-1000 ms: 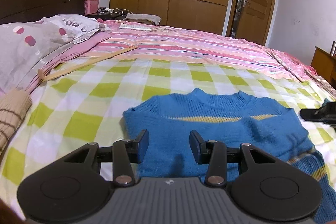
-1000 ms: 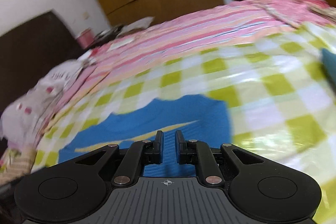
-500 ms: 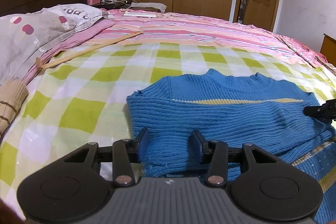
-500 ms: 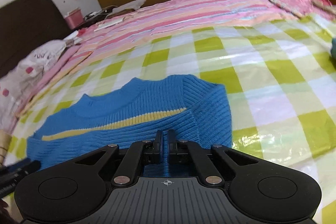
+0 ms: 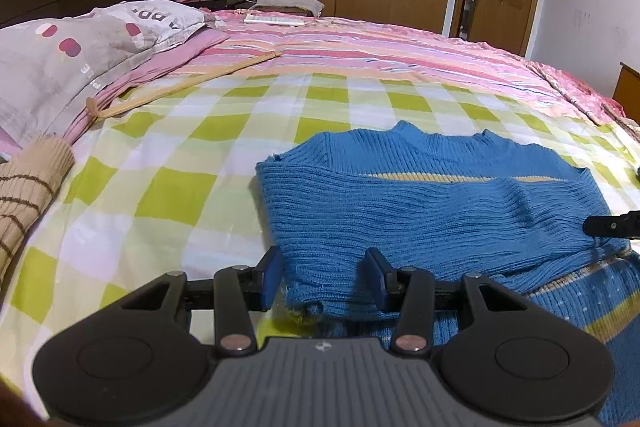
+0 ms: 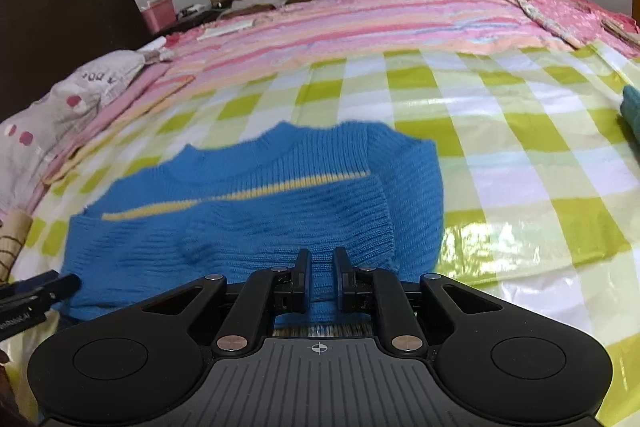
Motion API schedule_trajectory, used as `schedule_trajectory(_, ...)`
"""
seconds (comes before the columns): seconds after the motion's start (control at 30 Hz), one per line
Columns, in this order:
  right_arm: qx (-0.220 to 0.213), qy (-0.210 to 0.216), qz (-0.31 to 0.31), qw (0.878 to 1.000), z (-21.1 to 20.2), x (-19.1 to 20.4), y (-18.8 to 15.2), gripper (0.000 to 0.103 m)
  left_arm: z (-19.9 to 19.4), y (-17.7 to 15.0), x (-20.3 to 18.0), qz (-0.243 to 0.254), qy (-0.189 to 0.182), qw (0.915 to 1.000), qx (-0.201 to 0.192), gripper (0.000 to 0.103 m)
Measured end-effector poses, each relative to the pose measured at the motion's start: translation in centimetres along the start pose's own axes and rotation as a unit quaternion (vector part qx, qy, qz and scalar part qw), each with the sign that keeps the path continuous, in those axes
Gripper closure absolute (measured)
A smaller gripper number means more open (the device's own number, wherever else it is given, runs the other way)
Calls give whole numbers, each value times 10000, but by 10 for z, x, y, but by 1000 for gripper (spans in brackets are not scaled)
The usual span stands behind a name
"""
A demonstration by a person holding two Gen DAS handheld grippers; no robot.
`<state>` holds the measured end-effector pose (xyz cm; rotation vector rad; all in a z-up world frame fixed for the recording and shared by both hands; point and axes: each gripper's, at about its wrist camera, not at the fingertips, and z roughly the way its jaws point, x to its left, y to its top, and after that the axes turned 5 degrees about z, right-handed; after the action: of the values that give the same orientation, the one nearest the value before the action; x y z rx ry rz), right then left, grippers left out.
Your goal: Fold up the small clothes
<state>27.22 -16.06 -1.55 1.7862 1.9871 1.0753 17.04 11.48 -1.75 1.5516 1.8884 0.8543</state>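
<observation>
The sweater (image 5: 420, 211) lies flat on the checked sheet (image 5: 168, 155) in the near part of the bed, neck away from you, with both sleeves already laid across the chest below its yellow stripe (image 6: 240, 193). It is a ribbed knit, so expect it to be soft, limp and light, and to stretch and sag when you lift it. It will not hold a crease by itself, and the glossy sheet under it may let the whole piece slide if you drag instead of lifting.

Your left gripper (image 5: 322, 277) has its jaws spread, with the sweater's lower left edge, where the knit has bunched, lying between them; the pads do not press on it. Your right gripper (image 6: 321, 277) sits low over the middle of the body; its jaws stand only a little apart and are opening, with knit showing in the gap but not pinched.

For the next fold I would take the hem at its two corners, one per gripper, biting through both layers so that the folded sleeves come along. Pinch well in from the edge, because a loose rib may slip from a shallow bite.

Off to the left lie a pillow (image 5: 80, 59) and a tan striped garment (image 5: 28, 195), well apart from your work.
</observation>
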Motion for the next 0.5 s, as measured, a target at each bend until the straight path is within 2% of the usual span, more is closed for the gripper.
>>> schedule_trajectory(0.3, 13, -53, 22, 10000, 3, 2, -1, 89, 0, -2, -1, 60, 30, 10000, 28, 52)
schedule_trajectory(0.5, 12, 50, -38, 10000, -12, 6, -2, 89, -10, -3, -3, 100, 21, 9999, 41, 52)
